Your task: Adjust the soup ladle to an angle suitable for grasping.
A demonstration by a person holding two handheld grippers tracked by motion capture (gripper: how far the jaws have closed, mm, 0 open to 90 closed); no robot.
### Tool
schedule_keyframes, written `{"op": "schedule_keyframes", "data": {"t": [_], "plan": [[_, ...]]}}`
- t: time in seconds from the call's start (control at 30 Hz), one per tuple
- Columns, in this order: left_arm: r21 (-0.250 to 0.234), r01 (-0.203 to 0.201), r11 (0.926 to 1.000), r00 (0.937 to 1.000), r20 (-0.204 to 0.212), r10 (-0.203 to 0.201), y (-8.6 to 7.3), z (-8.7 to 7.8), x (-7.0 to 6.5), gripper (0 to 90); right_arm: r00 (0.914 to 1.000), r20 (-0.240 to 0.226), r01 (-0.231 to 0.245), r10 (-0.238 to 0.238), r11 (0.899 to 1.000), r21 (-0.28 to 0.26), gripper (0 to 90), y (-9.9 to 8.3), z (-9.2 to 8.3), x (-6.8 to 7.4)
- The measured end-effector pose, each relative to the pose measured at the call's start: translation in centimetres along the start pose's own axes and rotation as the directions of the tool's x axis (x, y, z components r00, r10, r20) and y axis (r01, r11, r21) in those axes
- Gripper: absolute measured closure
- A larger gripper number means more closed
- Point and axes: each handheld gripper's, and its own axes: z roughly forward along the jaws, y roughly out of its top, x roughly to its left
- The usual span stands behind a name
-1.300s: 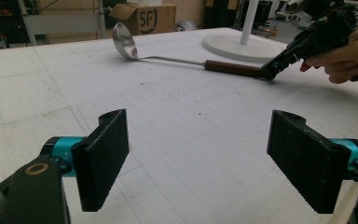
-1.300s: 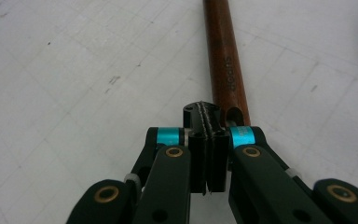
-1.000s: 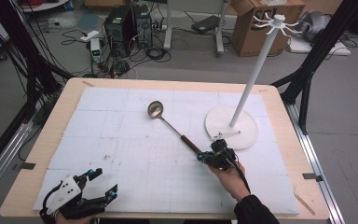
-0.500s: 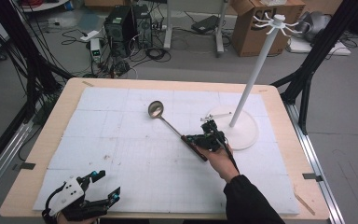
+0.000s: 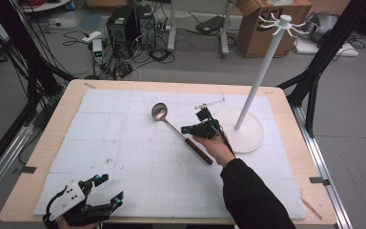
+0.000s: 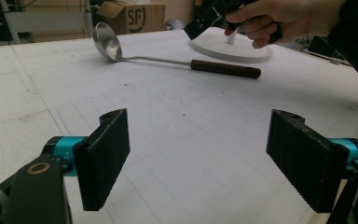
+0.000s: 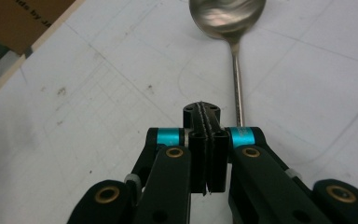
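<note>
You are on the approach to the ladle [image 5: 180,134], which lies flat on the white mat [image 5: 124,157] with its bowl pointing away from you and its dark wooden handle toward the round base of the white stand [image 5: 248,129], close by that base but not touching it. Your right gripper [image 5: 201,125] hovers over the ladle's handle end, between the ladle and the stand; its jaws are pressed fully together with nothing between them, the steel shaft running past just beside them. Your left gripper [image 5: 106,192] sits at the near edge of the mat, well apart from the ladle, jaws spread wide and empty. Nothing is lifted yet. By my reading, the next move calls for opening the right jaws, lowering them astride the handle, then closing. The ladle's bowl looks empty, and the stand's hooks carry nothing.
</note>
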Motion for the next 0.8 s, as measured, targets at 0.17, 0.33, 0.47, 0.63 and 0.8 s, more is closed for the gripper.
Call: {"op": "schedule_keyframes", "data": {"t": [0.17, 0.33, 0.47, 0.63, 0.8], "plan": [[-0.006, 0.008, 0.9999, 1.0000, -0.001, -0.008, 0.0, -0.1, 0.1, 21.9, 0.9996, -0.020, -0.020, 0.020, 1.000, 0.021, 90.0, 1.0, 0.7, -0.9], [-0.008, 0.015, 0.9999, 0.9999, 0.000, -0.015, 0.0, -0.2, 0.3, 21.9, 0.9968, -0.050, -0.060, 0.062, 0.997, 0.043, 90.0, 1.6, 1.5, -2.1], [-0.011, 0.018, 0.9998, 0.9998, 0.001, -0.018, 0.0, -0.2, 0.4, 21.9, 0.9963, -0.050, -0.068, 0.070, 0.996, 0.056, 90.0, 2.0, 2.4, -2.7], [-0.015, 0.025, 0.9996, 0.9997, 0.006, -0.025, 0.1, -0.3, 0.5, 21.9, 0.9957, -0.048, -0.076, 0.079, 0.994, 0.074, 90.0, 2.5, 3.7, -3.4], [-0.018, 0.027, 0.9995, 0.9996, 0.013, -0.027, 0.1, -0.2, 0.5, 21.9, 0.9941, -0.031, -0.101, 0.104, 0.990, 0.097, 90.0, 2.6, 5.3, -4.5]]}}
